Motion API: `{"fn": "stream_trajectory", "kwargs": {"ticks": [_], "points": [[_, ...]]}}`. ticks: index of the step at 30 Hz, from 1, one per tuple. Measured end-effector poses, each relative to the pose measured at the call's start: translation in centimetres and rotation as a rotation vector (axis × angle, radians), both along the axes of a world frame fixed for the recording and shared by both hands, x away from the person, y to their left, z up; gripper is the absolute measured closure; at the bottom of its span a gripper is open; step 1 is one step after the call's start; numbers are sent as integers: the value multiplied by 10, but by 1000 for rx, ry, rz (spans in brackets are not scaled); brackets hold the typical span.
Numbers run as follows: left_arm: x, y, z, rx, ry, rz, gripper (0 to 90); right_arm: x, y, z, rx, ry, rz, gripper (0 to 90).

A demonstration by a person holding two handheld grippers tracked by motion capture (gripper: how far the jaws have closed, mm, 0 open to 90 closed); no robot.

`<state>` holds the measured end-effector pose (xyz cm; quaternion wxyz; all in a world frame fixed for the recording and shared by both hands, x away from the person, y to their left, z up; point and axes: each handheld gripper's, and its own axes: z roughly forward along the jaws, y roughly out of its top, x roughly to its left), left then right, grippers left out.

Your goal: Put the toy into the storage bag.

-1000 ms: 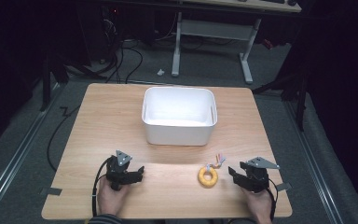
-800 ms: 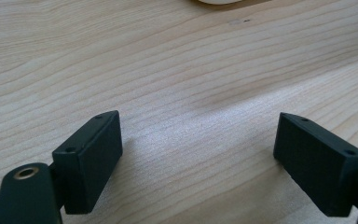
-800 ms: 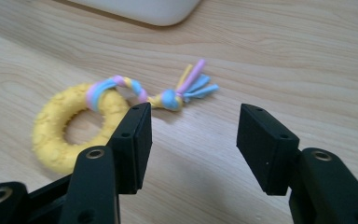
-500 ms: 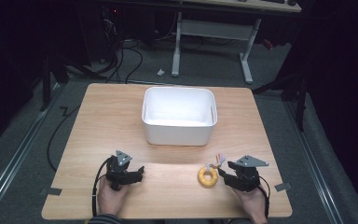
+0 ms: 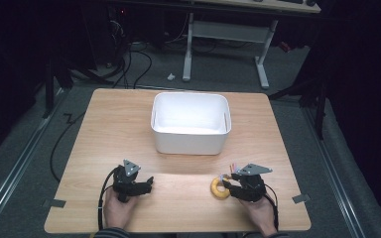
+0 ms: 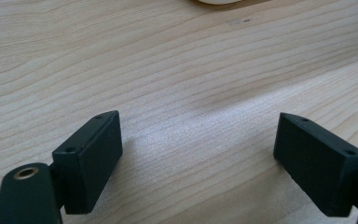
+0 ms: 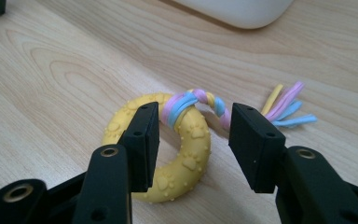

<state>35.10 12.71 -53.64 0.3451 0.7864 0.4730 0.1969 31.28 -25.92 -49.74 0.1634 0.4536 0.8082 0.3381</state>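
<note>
A yellow ring toy [image 5: 218, 188] with paw-print bumps lies flat on the wooden table [image 5: 119, 129], near the front right. A pink, blue and yellow braided cord [image 7: 200, 100] is tied to it and ends in loose tassels [image 7: 286, 109]. My right gripper [image 5: 232, 187] is down at the ring. Its jaws have just been closing, with one jaw in the ring's hole and the other outside. The ring's near side [image 7: 186, 163] sits between them with a gap left, so my right gripper [image 7: 195, 122] is open. My left gripper [image 5: 148, 182] rests at the front left, and it [image 6: 198, 140] stands wide open over bare wood.
A white plastic bin [image 5: 190, 141] stands at the middle of the table, beyond both grippers; its rounded corner [image 7: 242, 11] shows just past the toy. Cables trail on the dark floor to the left, and the legs of another table stand behind.
My right gripper has slid left from the table's right side onto the ring toy, and its jaws stand narrower. The left gripper and the bin have kept still.
</note>
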Motion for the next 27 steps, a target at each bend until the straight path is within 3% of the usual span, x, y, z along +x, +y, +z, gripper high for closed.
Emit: {"fn": "stream_trajectory", "kwargs": {"ticks": [14,17,27], "points": [[0,0,0,0,0,0,156,8,2,-13,-23,38,-10,537],[0,0,0,0,0,0,157,10,3,-15,-9,50,-5,537],[0,0,0,0,0,0,157,12,5,-19,-52,64,13,534]]}}
